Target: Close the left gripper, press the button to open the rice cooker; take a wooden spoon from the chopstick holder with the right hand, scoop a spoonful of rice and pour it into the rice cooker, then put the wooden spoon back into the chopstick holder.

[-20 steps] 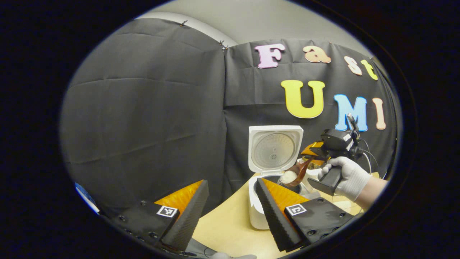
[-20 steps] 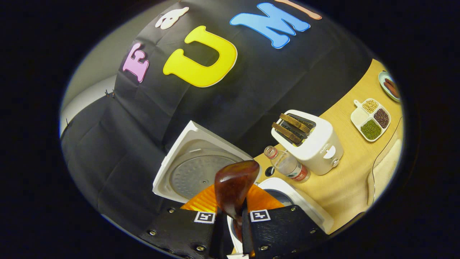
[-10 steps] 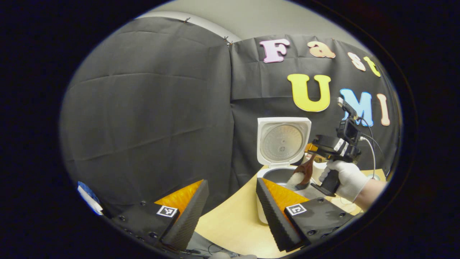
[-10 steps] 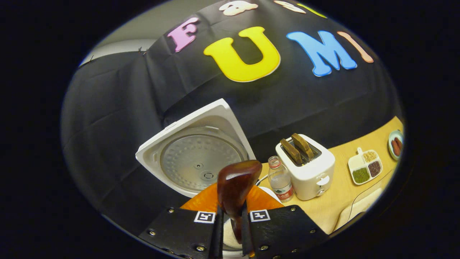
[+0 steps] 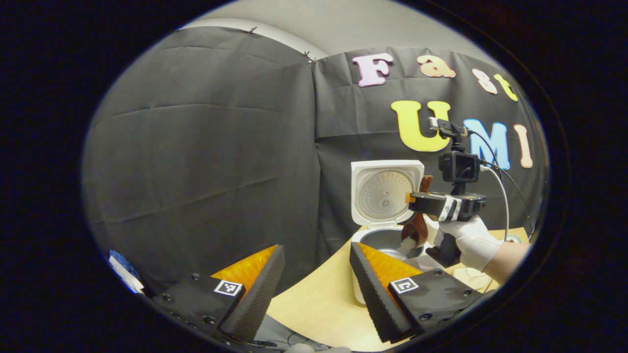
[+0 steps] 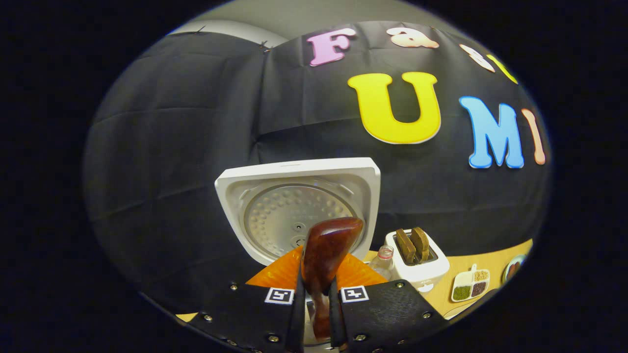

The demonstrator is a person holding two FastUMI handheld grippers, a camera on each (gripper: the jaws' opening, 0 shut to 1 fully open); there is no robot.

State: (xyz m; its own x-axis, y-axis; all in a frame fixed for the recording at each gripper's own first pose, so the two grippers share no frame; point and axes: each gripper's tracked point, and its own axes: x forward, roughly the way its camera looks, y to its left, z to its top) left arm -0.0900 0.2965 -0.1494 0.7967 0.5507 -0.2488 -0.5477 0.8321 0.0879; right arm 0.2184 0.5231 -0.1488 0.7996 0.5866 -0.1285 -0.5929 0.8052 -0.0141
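Spoon (image 6: 324,255) bowl hidden, gripper (image 6: 314,314) clamped

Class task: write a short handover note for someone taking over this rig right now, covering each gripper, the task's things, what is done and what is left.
Left gripper: open, holding nothing, near the rice cooker.
Right gripper: jaws shut on the wooden spoon, bowl tipped over the pot, rice spilling in.
Done: lid open, rice scooped.
Left: finish pouring, put the spoon back into the chopstick holder.

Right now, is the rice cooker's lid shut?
No, the rice cooker's lid stands up open, showing its round metal inside.
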